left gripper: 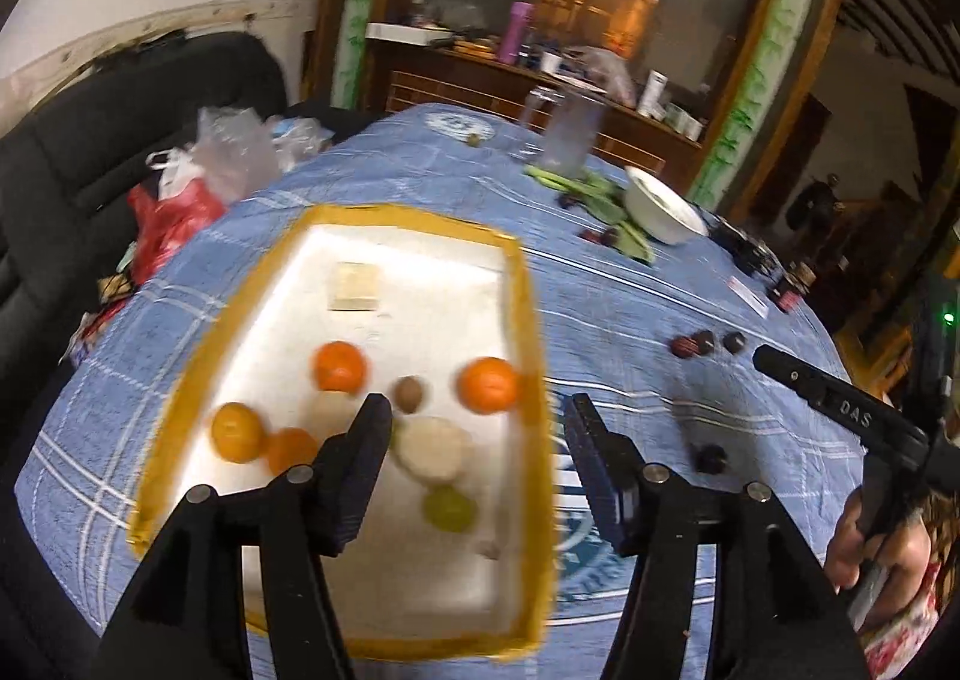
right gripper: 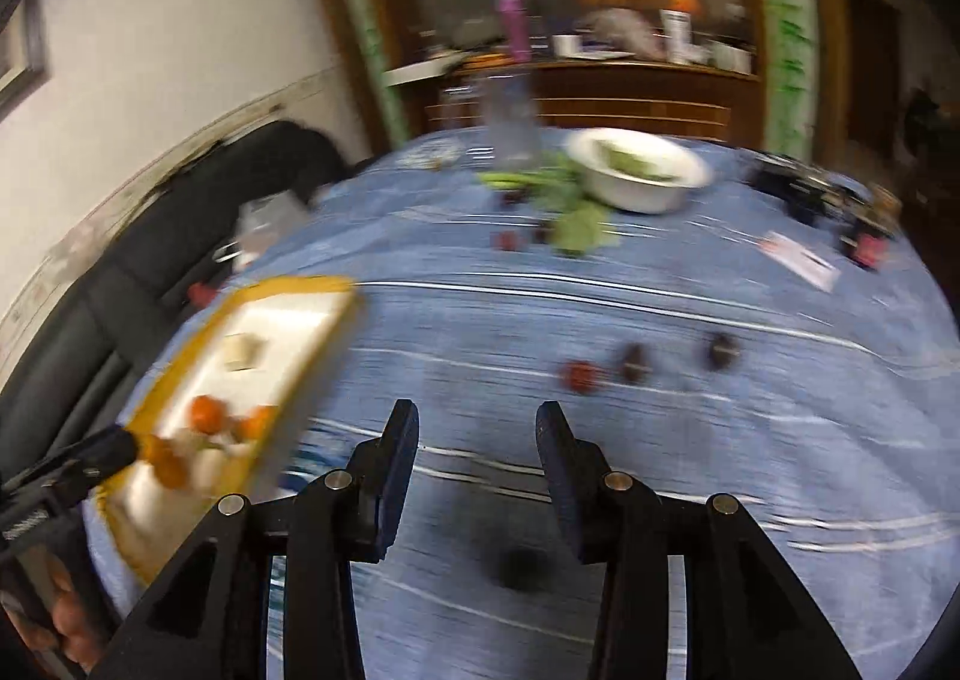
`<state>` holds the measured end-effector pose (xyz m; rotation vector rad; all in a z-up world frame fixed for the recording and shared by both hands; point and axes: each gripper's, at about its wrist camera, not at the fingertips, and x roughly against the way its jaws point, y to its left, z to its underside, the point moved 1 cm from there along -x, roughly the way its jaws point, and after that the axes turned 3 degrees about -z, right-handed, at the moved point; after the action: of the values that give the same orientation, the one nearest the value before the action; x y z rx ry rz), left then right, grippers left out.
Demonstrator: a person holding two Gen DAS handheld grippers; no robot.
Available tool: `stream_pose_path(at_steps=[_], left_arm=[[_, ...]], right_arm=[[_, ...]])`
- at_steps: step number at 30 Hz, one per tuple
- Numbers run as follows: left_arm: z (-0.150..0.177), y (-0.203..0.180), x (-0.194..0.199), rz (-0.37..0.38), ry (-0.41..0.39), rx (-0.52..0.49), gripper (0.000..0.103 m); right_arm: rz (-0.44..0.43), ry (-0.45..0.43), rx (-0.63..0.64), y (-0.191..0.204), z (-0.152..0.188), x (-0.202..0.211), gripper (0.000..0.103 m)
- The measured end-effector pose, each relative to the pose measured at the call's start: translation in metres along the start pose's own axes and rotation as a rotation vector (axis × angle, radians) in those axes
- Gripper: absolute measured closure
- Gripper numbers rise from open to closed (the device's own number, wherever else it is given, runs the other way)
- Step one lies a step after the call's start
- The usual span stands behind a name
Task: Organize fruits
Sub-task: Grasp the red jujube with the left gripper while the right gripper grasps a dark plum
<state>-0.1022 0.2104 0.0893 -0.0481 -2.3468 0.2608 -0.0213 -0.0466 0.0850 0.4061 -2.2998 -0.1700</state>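
Observation:
A white tray with a yellow rim (left gripper: pixel 528 332) lies on the blue checked tablecloth. It holds several oranges (left gripper: pixel 339 367), a green grape-like fruit (left gripper: pixel 449 507), a pale round fruit (left gripper: pixel 433 449) and a small brown one (left gripper: pixel 410 394). My left gripper (left gripper: pixel 477 410) is open and empty above the tray's near half. Small dark fruits (left gripper: pixel 711 458) lie on the cloth to the right. My right gripper (right gripper: pixel 477 422) is open and empty over the cloth, with one dark fruit (right gripper: pixel 523 563) blurred below it. The tray (right gripper: pixel 312 362) shows at its left.
Three dark fruits (right gripper: pixel 636 365) lie in a row further out. A white bowl (right gripper: pixel 639 170), green leaves (right gripper: pixel 579 227), a clear bottle (right gripper: pixel 510 128) and cards (right gripper: pixel 801 257) stand at the far side. Plastic bags (left gripper: pixel 180 200) and a black chair (left gripper: pixel 90 140) are at left.

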Motion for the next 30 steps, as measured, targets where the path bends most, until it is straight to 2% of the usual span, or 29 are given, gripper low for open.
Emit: stream_pose_path(at_steps=[3,6,10,14,21,25,30], left_arm=[[0.003,-0.028,-0.005,0.032,0.024,-0.048,0.043],[0.004,-0.060,-0.012,0.081,0.053,-0.101,0.043],[0.001,-0.090,-0.021,0.101,0.058,-0.150,0.043],[-0.009,-0.108,-0.038,0.118,0.063,-0.145,0.043],[-0.039,-0.140,-0.106,0.197,0.097,-0.068,0.044],[-0.046,-0.157,-0.160,0.237,0.168,-0.029,0.050],[-0.044,-0.171,-0.199,0.224,0.218,-0.055,0.054]], right_arm=[[0.046,-0.001,-0.069,-0.044,0.007,0.012,0.059],[0.083,-0.007,-0.098,-0.070,0.012,0.019,0.059],[0.130,-0.011,-0.103,-0.090,0.012,0.020,0.059],[0.160,-0.001,-0.098,-0.100,0.001,0.002,0.059],[0.195,0.014,-0.154,-0.125,-0.025,-0.046,0.060],[0.185,0.028,-0.172,-0.131,-0.031,-0.070,0.060],[0.164,0.053,-0.181,-0.135,-0.028,-0.089,0.060]])
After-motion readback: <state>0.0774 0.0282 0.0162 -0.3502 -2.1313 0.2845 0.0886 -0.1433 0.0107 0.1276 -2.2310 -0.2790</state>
